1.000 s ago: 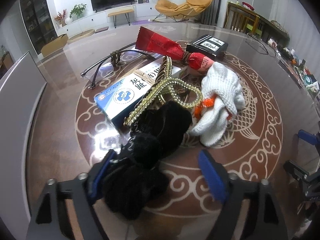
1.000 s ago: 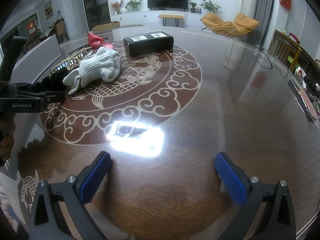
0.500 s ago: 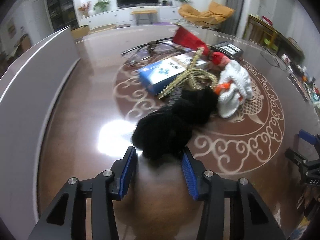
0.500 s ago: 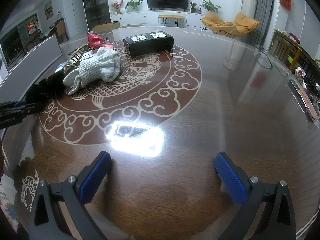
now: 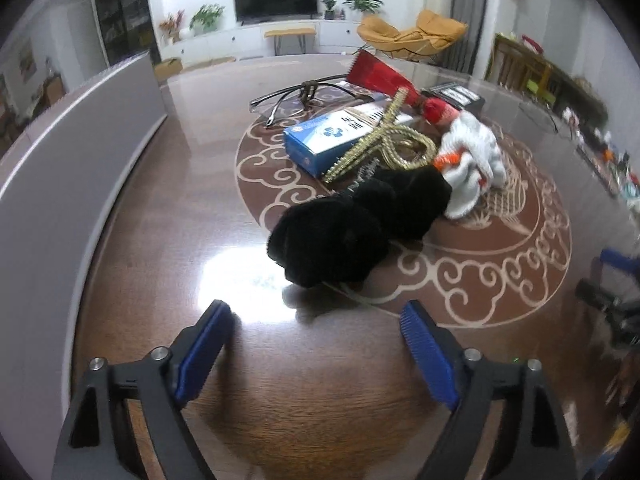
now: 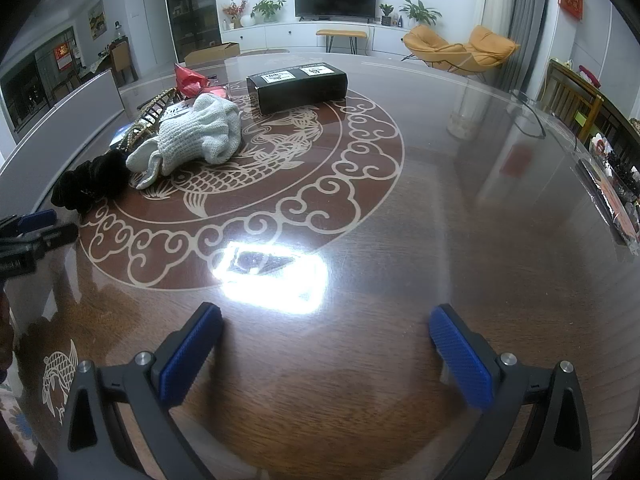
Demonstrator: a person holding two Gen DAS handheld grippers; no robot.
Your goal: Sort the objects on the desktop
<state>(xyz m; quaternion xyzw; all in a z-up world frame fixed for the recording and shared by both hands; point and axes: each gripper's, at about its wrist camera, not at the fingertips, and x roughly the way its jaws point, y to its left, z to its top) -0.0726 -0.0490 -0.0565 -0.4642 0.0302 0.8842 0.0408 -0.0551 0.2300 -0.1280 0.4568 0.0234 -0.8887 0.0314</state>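
On the glossy brown worktop [image 5: 168,208] lie one black fuzzy cloth [image 5: 352,224], one white knitted glove [image 5: 472,160], one blue-white carton [image 5: 332,140]. The left gripper [image 5: 316,336] jaws are opening with nothing between them; the right gripper [image 6: 326,340] is released.

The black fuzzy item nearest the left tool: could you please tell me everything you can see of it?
The black item is a soft, plush-looking bundle in two rounded lumps, deep black with little visible detail. It lies slumped on the glossy table, at the edge of the round pattern. Its far end touches the gold chain and the white glove. The left tool sits just short of it, jaws opening, nothing between them. What it is exactly cannot be told.
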